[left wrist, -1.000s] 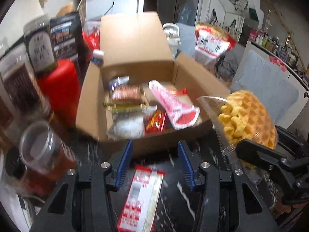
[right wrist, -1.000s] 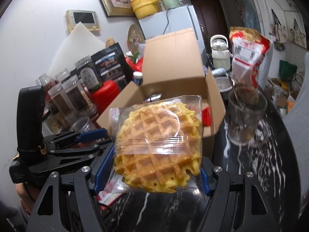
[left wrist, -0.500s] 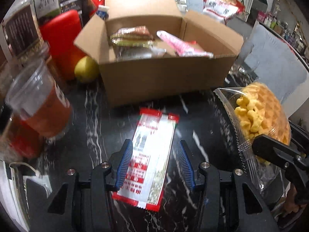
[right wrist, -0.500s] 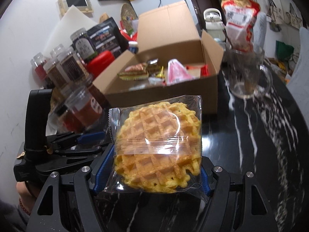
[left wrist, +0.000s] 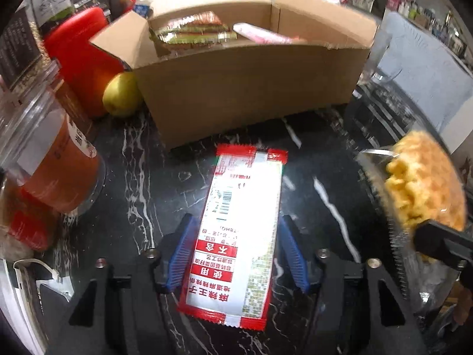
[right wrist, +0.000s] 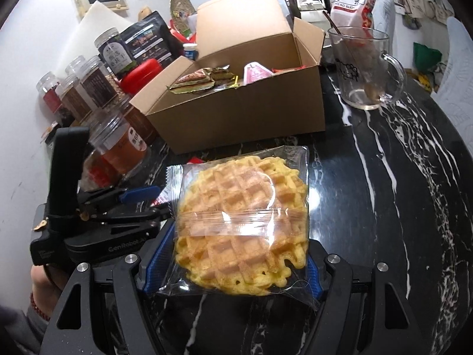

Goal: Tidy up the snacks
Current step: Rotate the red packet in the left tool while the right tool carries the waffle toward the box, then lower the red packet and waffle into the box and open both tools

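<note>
Box [left wrist: 248, 88] at far side already holds several snacks. My right claw [right wrist: 230, 269] grips waffle [right wrist: 242, 222]; my left claw [left wrist: 236, 254], jaws just widened, straddles sachet [left wrist: 242, 222] on worktop [left wrist: 142, 183], ungripped. Both left to box.

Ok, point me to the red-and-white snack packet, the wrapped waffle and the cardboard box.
red-and-white snack packet [left wrist: 241, 224]: left wrist view, middle of its printed white face.
wrapped waffle [right wrist: 242, 224]: right wrist view, centre of the waffle under the clear wrap.
cardboard box [left wrist: 251, 88]: left wrist view, bare front wall.
</note>
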The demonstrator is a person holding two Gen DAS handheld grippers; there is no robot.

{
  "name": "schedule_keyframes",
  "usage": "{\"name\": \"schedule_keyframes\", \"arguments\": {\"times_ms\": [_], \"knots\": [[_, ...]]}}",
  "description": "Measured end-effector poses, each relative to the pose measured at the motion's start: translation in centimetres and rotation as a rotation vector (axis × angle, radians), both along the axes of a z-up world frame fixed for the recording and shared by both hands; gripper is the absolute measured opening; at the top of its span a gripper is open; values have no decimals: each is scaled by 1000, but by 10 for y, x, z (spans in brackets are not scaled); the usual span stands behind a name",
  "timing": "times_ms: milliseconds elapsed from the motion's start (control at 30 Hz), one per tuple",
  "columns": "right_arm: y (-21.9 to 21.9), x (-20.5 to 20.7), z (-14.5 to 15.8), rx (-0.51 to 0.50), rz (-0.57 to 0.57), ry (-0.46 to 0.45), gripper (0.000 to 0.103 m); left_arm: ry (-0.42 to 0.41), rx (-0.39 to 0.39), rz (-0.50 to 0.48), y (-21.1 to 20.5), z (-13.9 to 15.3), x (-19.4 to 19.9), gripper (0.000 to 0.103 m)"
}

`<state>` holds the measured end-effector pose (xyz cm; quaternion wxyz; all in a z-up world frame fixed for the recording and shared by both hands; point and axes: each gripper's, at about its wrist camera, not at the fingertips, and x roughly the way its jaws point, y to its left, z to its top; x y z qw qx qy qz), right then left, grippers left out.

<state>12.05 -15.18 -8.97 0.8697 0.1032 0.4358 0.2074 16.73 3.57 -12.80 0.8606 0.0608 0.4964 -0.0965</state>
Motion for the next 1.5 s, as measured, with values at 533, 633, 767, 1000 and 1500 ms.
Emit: {"name": "schedule_keyframes", "arguments": {"times_ms": [533,633,767,1000,1500], "knots": [[-2,2,0,9,-12,8,74,-67,-85,-39,3,8,-2,47],[-2,0,2,7,-18,5,74,-102,-83,-54,-1,21,-14,47],[-5,-2,7,15,-24,-9,74,-142,-108,-63,-2,39,-22,47],[-9,-6,31,32,-19,-72,74,-238,-130,-79,-4,80,-30,47],[2,34,107,37,58,-275,74,-474,-158,-105,-8,157,6,47]]}}
